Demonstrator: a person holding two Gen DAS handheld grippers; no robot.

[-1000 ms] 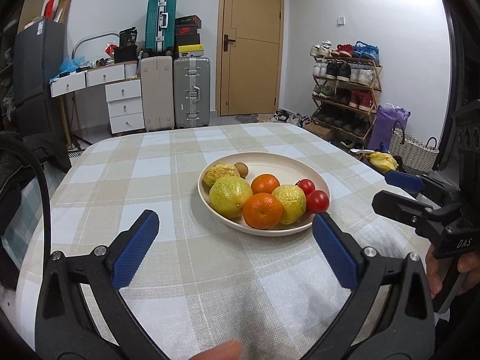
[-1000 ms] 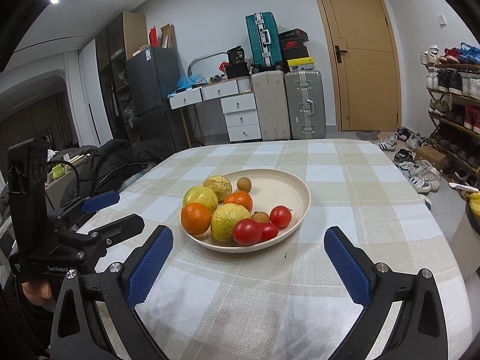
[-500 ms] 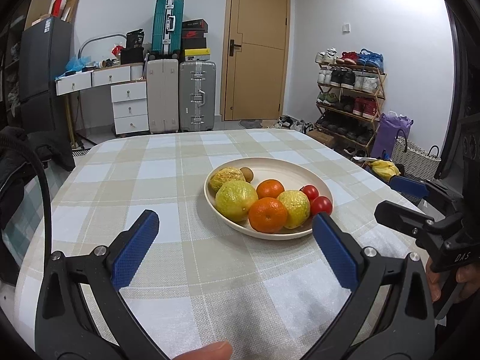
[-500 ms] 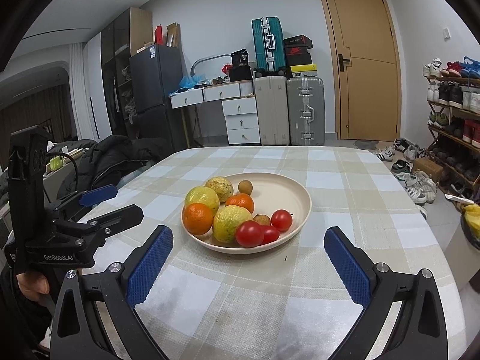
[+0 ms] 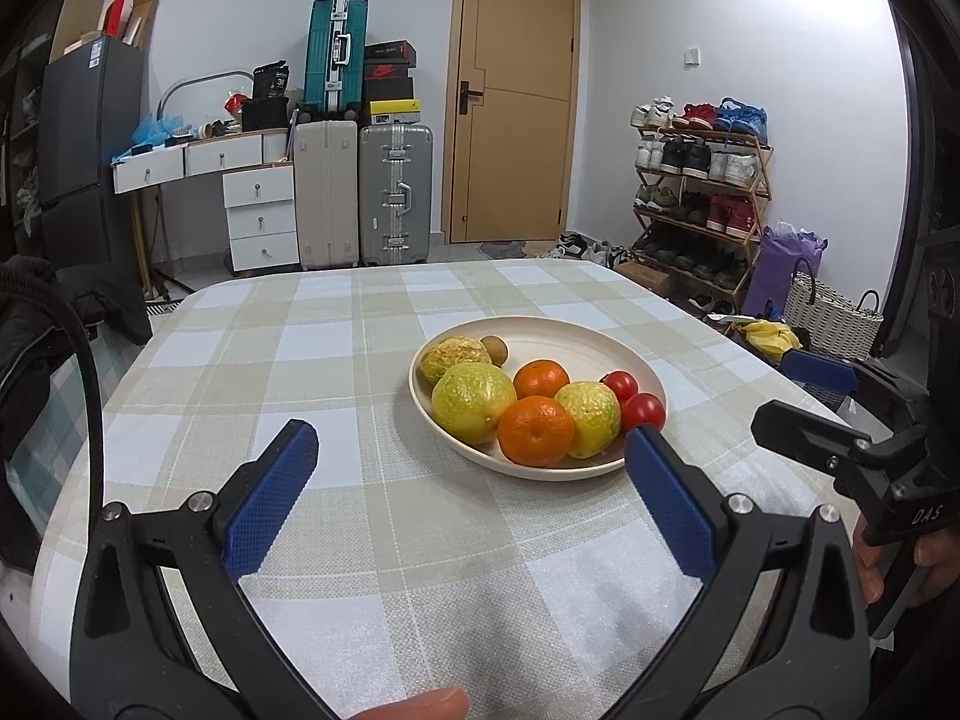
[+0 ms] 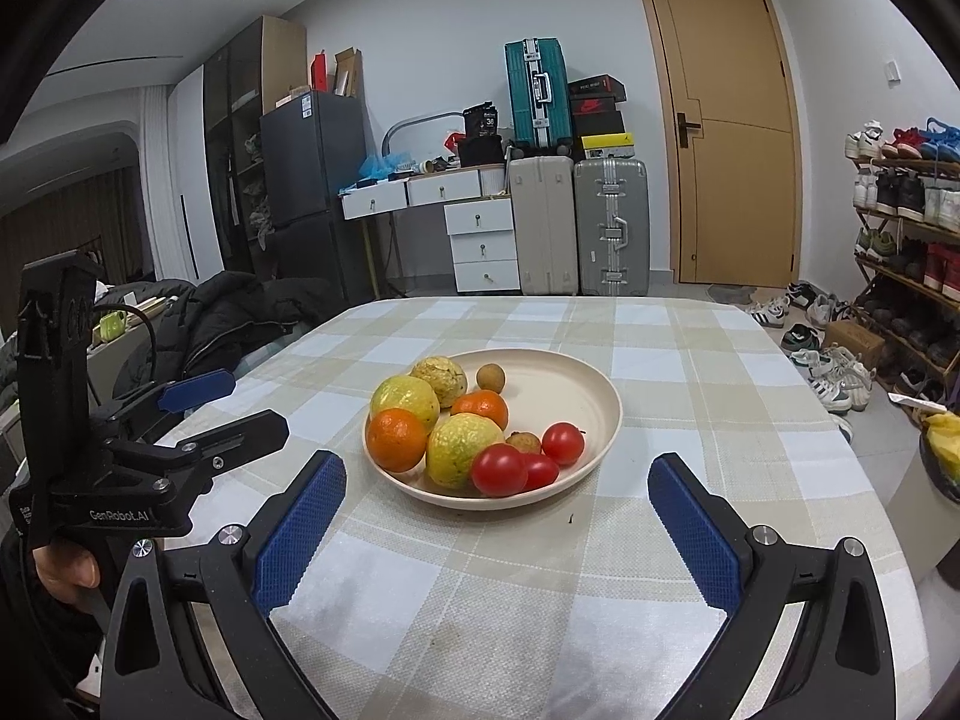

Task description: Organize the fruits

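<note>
- Nearest us, our left gripper [image 5: 468, 480] and right gripper [image 6: 495, 507] hang over the checked tablecloth [image 6: 540, 588], fingers spread wide, holding nothing.
- Just beyond, the cream plate [image 6: 591, 387] holds every fruit we see: oranges [image 6: 397, 440], yellow-green citrus [image 6: 463, 449], tomatoes [image 6: 499, 469] and small brown fruits [image 6: 491, 377].
- None lies loose on the cloth; this fits fruit already gathered, or fruit awaiting sorting.

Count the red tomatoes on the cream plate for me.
3, all at the right front of the round cream plate: a large red tomato nearest the rim, a smaller one tucked behind it, and one further back. More may hide behind the yellow-green fruits.
</note>
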